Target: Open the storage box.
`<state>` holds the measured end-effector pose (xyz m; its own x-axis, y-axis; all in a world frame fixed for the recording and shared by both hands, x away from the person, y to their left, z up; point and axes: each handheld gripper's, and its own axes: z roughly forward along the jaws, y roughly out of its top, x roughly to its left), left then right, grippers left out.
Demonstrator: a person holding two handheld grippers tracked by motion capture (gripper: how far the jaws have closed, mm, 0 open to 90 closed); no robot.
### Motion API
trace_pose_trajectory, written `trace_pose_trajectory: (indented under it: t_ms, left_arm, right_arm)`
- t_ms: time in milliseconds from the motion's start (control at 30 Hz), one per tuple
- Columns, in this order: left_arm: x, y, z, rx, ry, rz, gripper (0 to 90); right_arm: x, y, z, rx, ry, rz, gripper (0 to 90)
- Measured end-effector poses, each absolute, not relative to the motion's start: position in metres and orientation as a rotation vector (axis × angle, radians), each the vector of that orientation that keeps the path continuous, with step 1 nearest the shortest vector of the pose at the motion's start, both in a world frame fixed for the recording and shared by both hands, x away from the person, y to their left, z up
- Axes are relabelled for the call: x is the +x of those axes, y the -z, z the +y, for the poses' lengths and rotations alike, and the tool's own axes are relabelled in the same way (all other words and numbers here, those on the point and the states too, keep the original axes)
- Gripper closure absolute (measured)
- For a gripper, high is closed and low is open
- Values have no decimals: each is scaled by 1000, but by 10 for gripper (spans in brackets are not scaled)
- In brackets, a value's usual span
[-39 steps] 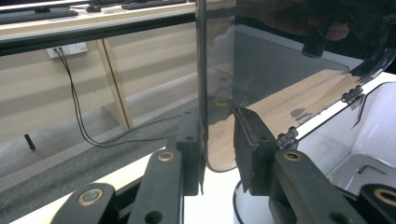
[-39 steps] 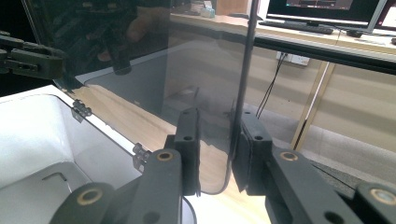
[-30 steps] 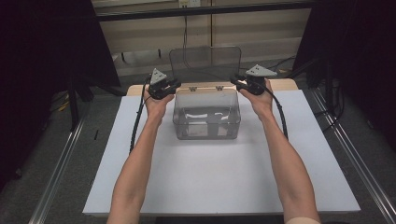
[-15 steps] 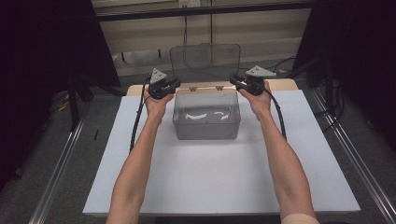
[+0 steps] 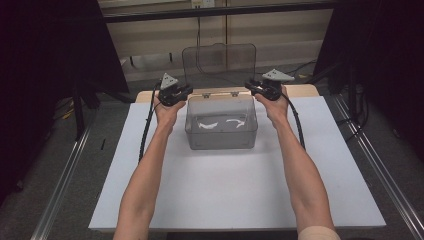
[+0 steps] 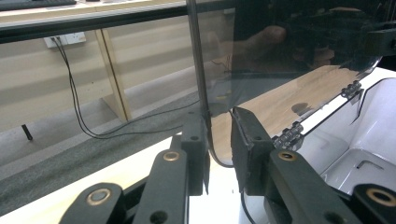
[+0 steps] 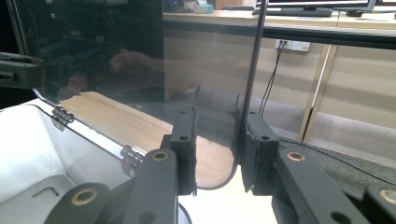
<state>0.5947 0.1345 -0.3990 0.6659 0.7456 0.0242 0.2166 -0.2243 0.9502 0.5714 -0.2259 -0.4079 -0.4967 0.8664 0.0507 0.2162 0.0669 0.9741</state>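
In the left gripper view, the left gripper (image 6: 218,140) has the upright lid's (image 5: 219,60) side edge between its jaws, touching the left pad, with a gap to the other. The right gripper (image 7: 218,144) straddles the opposite edge, which lies against its right pad. The lid rises hinged from a clear box (image 5: 221,122) at the frame's centre, on a white board (image 5: 240,190). Beyond are wooden panels (image 5: 280,30) and cables.
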Motion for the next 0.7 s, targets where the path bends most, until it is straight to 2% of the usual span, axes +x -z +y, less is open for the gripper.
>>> trace_pose_trajectory:
  t_ms: [233,700]
  left_arm:
    - [598,402,134,1765,-591,788,742]
    - [604,407,129,1756,-554,828,634]
  right_arm:
    - [575,407,-225,1096,-1466,1781,667]
    - [581,408,-219,1162,-1450,1782,595]
